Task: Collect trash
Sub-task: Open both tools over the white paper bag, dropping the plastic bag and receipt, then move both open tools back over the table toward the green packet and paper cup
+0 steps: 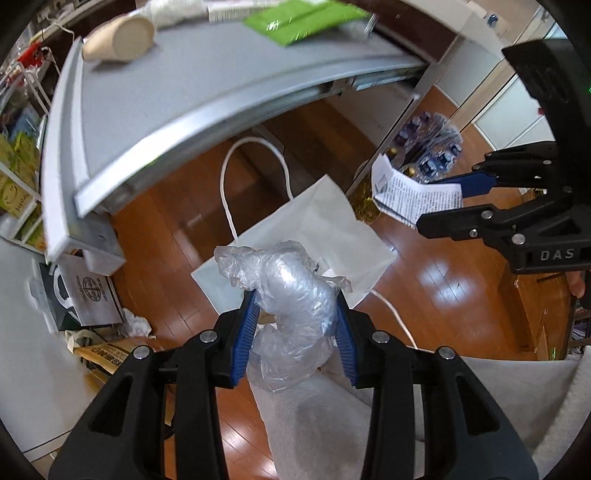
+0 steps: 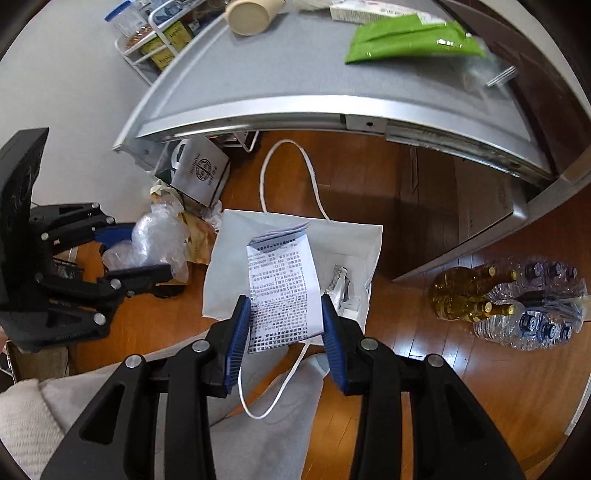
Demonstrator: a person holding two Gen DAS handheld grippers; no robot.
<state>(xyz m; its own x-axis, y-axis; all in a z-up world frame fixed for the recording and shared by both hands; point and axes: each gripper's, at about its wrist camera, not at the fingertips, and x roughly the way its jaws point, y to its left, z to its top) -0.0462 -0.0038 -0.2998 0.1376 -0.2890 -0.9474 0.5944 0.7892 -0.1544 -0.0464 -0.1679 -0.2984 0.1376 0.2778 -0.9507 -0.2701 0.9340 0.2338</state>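
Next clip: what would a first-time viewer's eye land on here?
Two loaded claws: the left claw pinches a crumpled clear plastic wad, the right claw a printed receipt. Both hang above an open white paper bag on the wooden floor. Behind, a green packet lies on the grey table.

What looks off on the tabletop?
The paper cup lies tipped on its side near the table's far edge, open mouth facing the cameras. No spill shows. The green packet lies flat beside it.
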